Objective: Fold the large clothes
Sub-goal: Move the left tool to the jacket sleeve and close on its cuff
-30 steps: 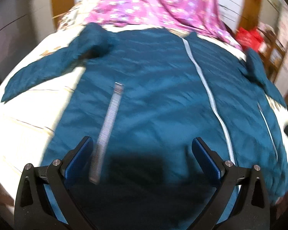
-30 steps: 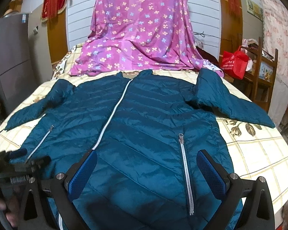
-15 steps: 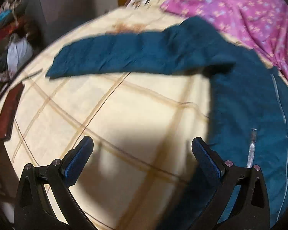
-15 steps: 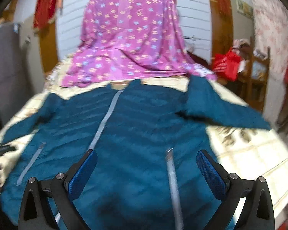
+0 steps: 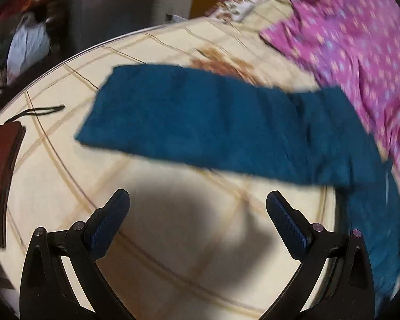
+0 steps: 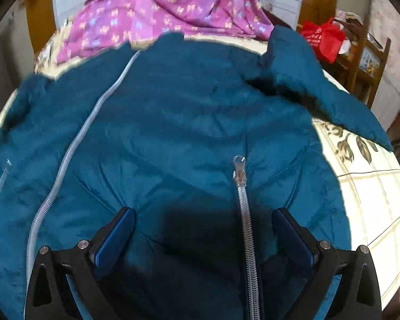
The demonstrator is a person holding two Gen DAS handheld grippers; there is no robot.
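The left tongs (image 5: 197, 213) are spread wide, nothing held, over the cream checked bedspread (image 5: 173, 253); the teal quilted jacket's sleeve (image 5: 200, 125) lies ahead. The right tongs (image 6: 202, 229), equally wide, are lowered onto the teal quilted jacket (image 6: 186, 122), straddling its silver pocket zip (image 6: 244, 208).

Teal puffer jacket (image 6: 189, 122) flat on bed, front up, zipped, sleeves (image 5: 200, 122) spread.
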